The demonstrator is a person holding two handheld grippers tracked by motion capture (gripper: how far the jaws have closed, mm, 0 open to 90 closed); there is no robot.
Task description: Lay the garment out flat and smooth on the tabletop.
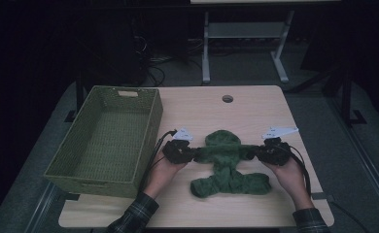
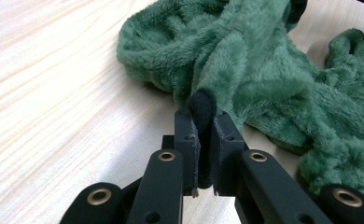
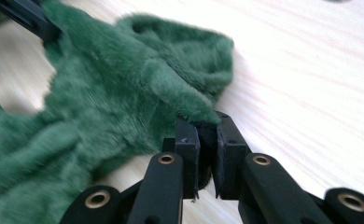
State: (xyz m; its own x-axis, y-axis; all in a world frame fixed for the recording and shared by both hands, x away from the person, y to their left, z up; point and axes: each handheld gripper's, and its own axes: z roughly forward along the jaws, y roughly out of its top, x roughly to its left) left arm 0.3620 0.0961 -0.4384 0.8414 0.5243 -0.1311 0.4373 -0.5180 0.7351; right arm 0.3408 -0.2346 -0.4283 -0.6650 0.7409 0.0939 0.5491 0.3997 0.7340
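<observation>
Both grippers' jaws pinch the unlabelled green fleece garment (image 1: pixel 226 162) flat on the table (image 1: pixel 255 104).

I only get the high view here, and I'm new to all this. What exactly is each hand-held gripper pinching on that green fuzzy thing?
Observer: The left hand-held gripper is shut on a dark cuff at one sleeve tip of the green fleece garment.
Operator: And the other one?
Observer: The right hand-held gripper is shut on the other sleeve's tip, where the fleece folds into a point.
Operator: Is the garment lifted?
Observer: Near the left jaws its body rests on the wooden table.
</observation>
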